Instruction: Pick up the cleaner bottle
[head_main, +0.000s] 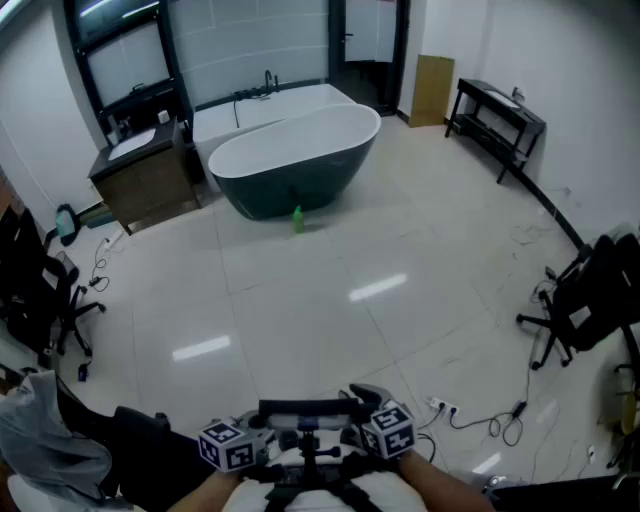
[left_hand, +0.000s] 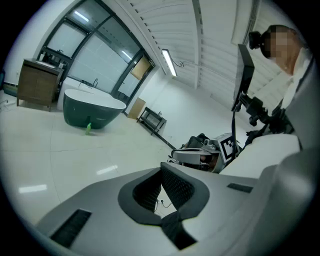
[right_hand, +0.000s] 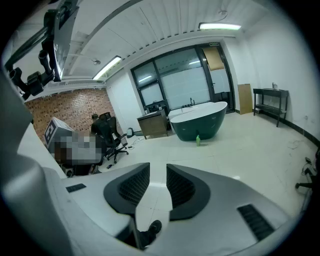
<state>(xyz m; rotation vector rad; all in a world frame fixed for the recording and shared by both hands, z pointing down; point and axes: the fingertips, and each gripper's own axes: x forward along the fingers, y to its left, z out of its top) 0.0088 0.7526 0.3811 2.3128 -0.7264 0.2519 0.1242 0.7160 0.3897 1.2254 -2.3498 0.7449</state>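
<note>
Head view: the bottle (head_main: 297, 219) stands on the floor just in front of the dark tub (head_main: 290, 160), well apart from both tools and at twelve o'clock from them. The left hand-held gripper (head_main: 262, 425) and right hand-held gripper (head_main: 365, 400) sit side by side at the lower edge, close to the person's body, and neither is clearly the nearer. Left gripper view: the jaws of the left hand-held gripper (left_hand: 161, 167) are together with nothing between them, and the bottle (left_hand: 88, 129) shows small at about ten o'clock from the tips. Right gripper view: the jaws of the right hand-held gripper (right_hand: 158, 170) stand apart and empty, and the bottle (right_hand: 197, 140) lies at about one o'clock beyond them, at the foot of the tub (right_hand: 197, 122). The bottle is upright, long axis vertical, top upward; finer detail is too small to tell. Judgement: the whole floor must be crossed before any grasp, and the right tool, already spread, is the readier.
</note>
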